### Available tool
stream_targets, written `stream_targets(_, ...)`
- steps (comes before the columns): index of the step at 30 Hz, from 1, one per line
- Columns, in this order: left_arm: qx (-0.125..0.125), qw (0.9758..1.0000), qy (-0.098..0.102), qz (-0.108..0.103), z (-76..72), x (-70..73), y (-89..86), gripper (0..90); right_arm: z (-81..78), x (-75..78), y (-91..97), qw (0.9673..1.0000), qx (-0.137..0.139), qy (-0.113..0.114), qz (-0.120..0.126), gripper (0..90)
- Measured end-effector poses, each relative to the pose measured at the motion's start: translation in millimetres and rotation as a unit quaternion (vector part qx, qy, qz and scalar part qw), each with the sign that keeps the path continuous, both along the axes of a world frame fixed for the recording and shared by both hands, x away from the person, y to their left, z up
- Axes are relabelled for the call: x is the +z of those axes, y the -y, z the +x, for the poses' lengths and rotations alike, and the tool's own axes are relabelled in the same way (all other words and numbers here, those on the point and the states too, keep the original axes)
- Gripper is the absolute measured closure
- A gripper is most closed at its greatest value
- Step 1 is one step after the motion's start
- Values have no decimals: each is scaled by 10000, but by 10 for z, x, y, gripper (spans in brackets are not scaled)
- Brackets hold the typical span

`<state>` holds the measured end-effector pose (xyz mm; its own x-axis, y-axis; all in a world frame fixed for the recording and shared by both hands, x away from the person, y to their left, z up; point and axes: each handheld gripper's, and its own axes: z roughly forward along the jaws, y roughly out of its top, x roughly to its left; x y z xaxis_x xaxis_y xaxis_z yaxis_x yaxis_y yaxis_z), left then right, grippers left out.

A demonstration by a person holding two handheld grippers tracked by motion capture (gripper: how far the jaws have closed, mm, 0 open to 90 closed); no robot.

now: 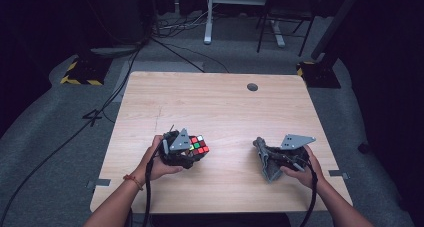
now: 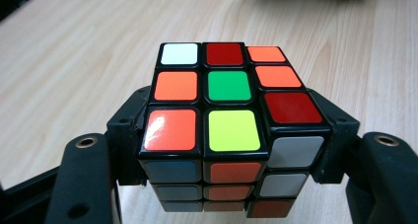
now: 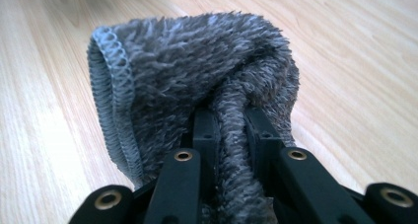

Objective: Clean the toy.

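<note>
- High view: wooden table [image 1: 225, 107] seen from above, forearms entering from the bottom edge, a dark round hole [image 1: 252, 87] near the far edge of the tabletop.
- Left gripper [image 1: 189, 151] at the near left part of the table, pinching a puzzle cube [image 1: 199, 146]; cube's coloured face turned upward, red and green tiles showing.
- Right gripper [image 1: 265, 154] at the near right part of the table, well apart from the left one, clamped on a grey cloth [image 1: 267, 159] that hangs bunched beneath it down to the tabletop.
- Left gripper view: jaws pressed against the two opposite sides of the puzzle cube [image 2: 231, 120], gripping it at its nearer lower part; cube held above the wood, tilted slightly.
- Top face there: white, red, orange in the far row; orange, green, orange in the middle; orange, yellow, red in the near row. Right-hand layer twisted slightly out of line with the rest.
- Right gripper view: jaws close together with a fold of the grey cloth [image 3: 197, 95] squeezed between them; fluffy pile outward, stitched hem running down the left side, the rest of the cloth bulging forward over the table [image 3: 360, 61].
</note>
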<state>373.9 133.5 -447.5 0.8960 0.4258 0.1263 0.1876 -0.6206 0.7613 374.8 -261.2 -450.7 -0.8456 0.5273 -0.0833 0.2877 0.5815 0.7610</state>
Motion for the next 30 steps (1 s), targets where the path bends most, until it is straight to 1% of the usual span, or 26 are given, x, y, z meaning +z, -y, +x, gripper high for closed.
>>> stream_targets(2,-21,9999,-90,45,13,-65,12,333,6,-57,24,10000,-21,-44,-1,779)
stream_targets(5,-107,9996,-259,24,27,-162,39,333,21,-136,45,9999,-56,-107,-53,772)
stream_targets(6,-118,9995,-278,29,25,-183,48,333,25,-159,49,9999,-37,-135,-29,769)
stream_targets(7,-150,9994,-307,13,23,-211,59,333,23,-170,49,9999,-42,-150,-8,766)
stream_targets(9,-200,9989,-426,5,29,-263,73,333,25,-192,42,9999,-30,-157,-20,758)
stream_targets(11,-217,9986,-485,23,33,-295,85,332,26,-217,27,9998,-17,-176,-35,751)
stream_targets(12,-237,9984,-516,-28,37,-307,84,332,23,-232,15,9998,-3,-188,-62,744)
stream_targets(16,-279,9979,-576,-112,40,-332,74,332,11,-274,-22,9997,48,-196,-128,724)
stream_targets(18,-337,9975,-621,-49,35,-360,72,330,14,-286,-24,9996,68,-233,-122,715)
stream_targets(19,-346,9976,-597,-48,28,-373,70,327,15,-295,-25,9996,74,-247,-111,709)
stream_targets(21,-353,9975,-618,-57,22,-372,65,328,11,-313,-28,9995,91,-276,-118,702)
stream_targets(23,-387,9975,-585,-16,19,-378,63,327,9,-330,-32,9994,103,-292,-138,695)
stream_targets(24,-379,9977,-556,31,17,-385,64,324,9,-338,-33,9994,124,-304,-139,689)
stream_targets(27,-347,9976,-596,7,12,-395,61,320,4,-349,-38,9994,109,-312,-142,673)
stream_targets(30,-295,9979,-582,44,5,-391,64,314,9,-355,-38,9993,93,-333,-135,646)
